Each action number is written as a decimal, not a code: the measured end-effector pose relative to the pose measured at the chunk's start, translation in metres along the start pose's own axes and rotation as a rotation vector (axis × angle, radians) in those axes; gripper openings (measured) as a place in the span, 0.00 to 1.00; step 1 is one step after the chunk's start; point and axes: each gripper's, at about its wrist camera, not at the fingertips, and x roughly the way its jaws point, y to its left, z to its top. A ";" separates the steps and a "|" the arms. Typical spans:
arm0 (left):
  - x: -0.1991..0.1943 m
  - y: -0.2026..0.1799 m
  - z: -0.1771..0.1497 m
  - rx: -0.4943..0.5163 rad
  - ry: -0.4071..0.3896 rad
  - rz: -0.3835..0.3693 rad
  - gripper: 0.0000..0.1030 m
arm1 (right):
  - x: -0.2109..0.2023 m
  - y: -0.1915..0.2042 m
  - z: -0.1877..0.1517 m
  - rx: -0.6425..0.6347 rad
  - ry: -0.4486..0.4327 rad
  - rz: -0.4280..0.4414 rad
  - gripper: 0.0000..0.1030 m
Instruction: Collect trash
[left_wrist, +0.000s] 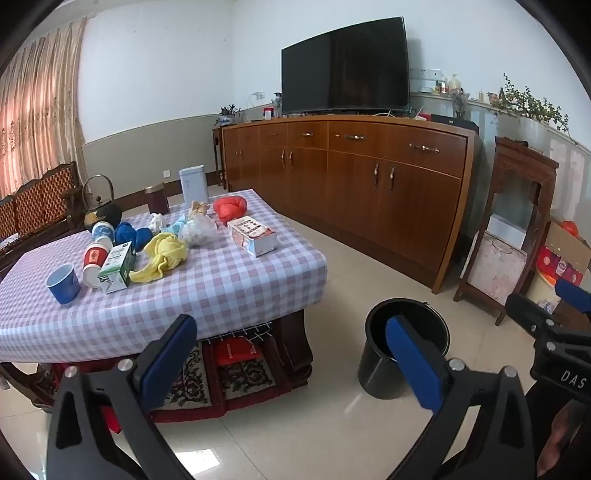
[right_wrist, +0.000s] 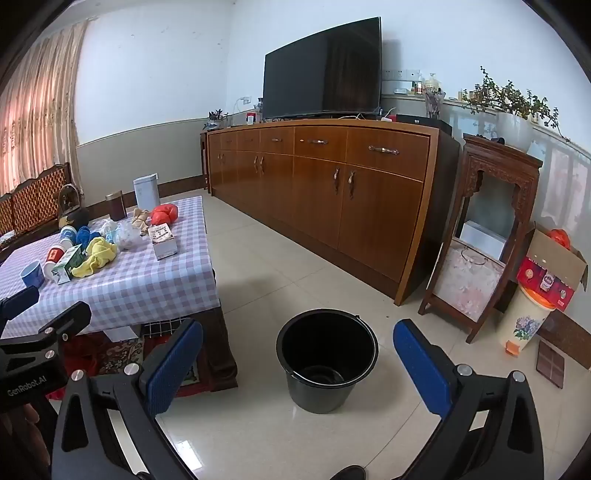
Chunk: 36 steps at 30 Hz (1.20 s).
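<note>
Left tongs (left_wrist: 291, 354) wide open, nothing between the pads, aimed at the bench (left_wrist: 229, 280) edge. Trash pile sits on the bench at 10 o'clock in the left view: blue cup (left_wrist: 63, 283), red-band cup (left_wrist: 93, 261), green carton (left_wrist: 117, 266), yellow rag (left_wrist: 164, 256), clear bag (left_wrist: 199, 229), flat box (left_wrist: 253, 236). Black bucket (right_wrist: 327, 360) on the floor at 6 o'clock in the right view, looks empty. Right tongs (right_wrist: 297, 363) also wide open, empty, framing it. Risks: the light cup tips when pinched; the rag or blue yarn (left_wrist: 129, 234) may not be trash at all.
</note>
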 end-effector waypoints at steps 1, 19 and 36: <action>0.000 0.000 0.000 0.005 -0.006 0.003 1.00 | 0.000 0.000 0.000 0.006 0.009 0.003 1.00; 0.000 0.000 0.000 0.002 -0.001 0.001 1.00 | 0.001 -0.002 0.002 0.001 0.004 0.005 1.00; -0.004 -0.001 0.004 -0.006 0.001 -0.002 1.00 | 0.000 0.002 0.003 0.000 0.003 0.007 1.00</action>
